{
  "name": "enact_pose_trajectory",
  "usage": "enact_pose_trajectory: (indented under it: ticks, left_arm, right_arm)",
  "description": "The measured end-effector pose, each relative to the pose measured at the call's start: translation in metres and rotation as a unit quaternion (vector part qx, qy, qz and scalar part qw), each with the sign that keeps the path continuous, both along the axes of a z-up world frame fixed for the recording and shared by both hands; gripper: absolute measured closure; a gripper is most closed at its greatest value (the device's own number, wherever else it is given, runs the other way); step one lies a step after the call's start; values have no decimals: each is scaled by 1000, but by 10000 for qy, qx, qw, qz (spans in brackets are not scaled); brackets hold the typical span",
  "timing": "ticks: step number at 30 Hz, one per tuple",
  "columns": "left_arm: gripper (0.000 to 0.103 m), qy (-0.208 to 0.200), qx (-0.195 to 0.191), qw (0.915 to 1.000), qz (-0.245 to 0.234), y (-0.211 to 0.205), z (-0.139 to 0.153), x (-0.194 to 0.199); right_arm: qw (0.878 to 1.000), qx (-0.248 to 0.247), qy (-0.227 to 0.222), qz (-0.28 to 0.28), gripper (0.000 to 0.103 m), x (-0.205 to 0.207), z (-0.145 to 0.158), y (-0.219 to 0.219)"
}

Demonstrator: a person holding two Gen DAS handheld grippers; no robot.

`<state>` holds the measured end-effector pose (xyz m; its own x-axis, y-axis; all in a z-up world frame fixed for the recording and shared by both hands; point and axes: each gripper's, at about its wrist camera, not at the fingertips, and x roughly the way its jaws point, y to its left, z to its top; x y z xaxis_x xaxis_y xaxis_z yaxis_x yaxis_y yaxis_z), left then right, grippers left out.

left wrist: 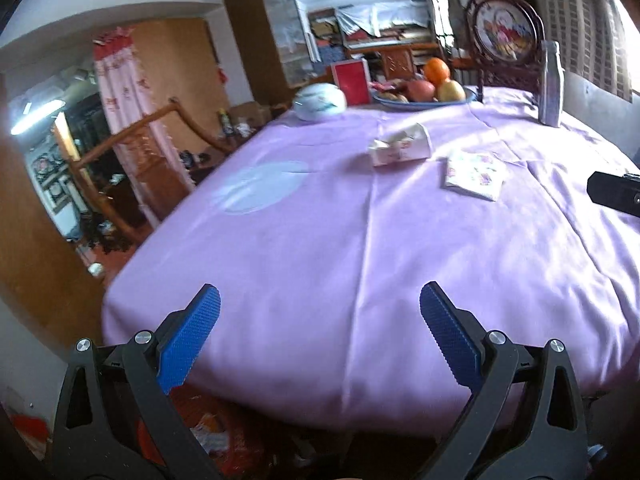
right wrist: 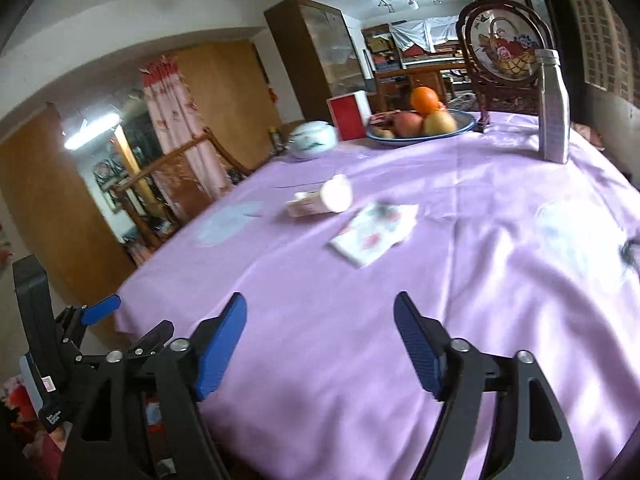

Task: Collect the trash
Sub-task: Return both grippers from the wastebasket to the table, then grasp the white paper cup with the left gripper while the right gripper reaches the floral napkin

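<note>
On the lilac tablecloth (left wrist: 340, 248) lies a small crumpled pink-and-white carton (left wrist: 400, 146) (right wrist: 320, 200). A flat flowered paper packet (left wrist: 474, 174) (right wrist: 374, 236) rests just to its right. A clear plastic wrapper (right wrist: 576, 224) lies blurred at the right. My left gripper (left wrist: 320, 288) is open over the table's near edge, nothing between its blue pads. My right gripper (right wrist: 320, 296) is open too, empty, well short of the packet. One of the left gripper's fingers (right wrist: 102, 308) shows at the left of the right wrist view.
At the far side stand a fruit bowl (left wrist: 424, 102) (right wrist: 460, 130), a white lidded pot (left wrist: 320, 102), a red box (left wrist: 352, 82), a silver bottle (right wrist: 554, 108) and a round ornamental screen (right wrist: 500, 44). A wooden chair (left wrist: 132, 148) stands left of the table. Red clutter lies on the floor below.
</note>
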<state>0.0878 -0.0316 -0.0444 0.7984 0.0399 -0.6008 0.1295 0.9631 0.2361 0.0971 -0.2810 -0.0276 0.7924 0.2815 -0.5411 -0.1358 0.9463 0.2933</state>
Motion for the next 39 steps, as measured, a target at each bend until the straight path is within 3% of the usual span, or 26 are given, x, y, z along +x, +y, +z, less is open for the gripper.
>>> enact_pose_trajectory:
  ticks: [5,8,14,20,24,28,32,36,39]
  left_arm:
    - [7,357,-141,9988,-296,-21,6,64]
    - [7,549,-385,9966,-476,-35,14,109]
    - [6,1100,-795,9874,-811,-77,10,189]
    - [6,1276,-874,9868,-474,-96,-14,246]
    - [6,1592,-1057,9801,-542,-90,-29,264]
    - [6,1970,-961,9745,-477,-91,-43,277]
    - [7,1864,-1067,9765,-159,-78,-40,280]
    - [32,1765,-1075,9784,104,-65,-37,283]
    - [35,1754,-1103,9781,177,-61,-36,283]
  right_arm:
    - [9988,-431,195,-161,21,53,-3,-21]
    - [9984,-251,370,-340,21,83,-10,-38]
    - [9992,112,236,-289,19,95,-15,-50]
    - [9994,266,213,-114,16,98,-17,-53]
    - [9993,184,301,-92,16,100,-20,-49]
    - [9994,38,335,3,15,101,-22,-43]
    - [9990,-98,426,17,15,103,-25,-39]
    - [9983,66,574,-63,14,106,-29,-45]
    - [9976,147,664,-116,14,109,-32,-49]
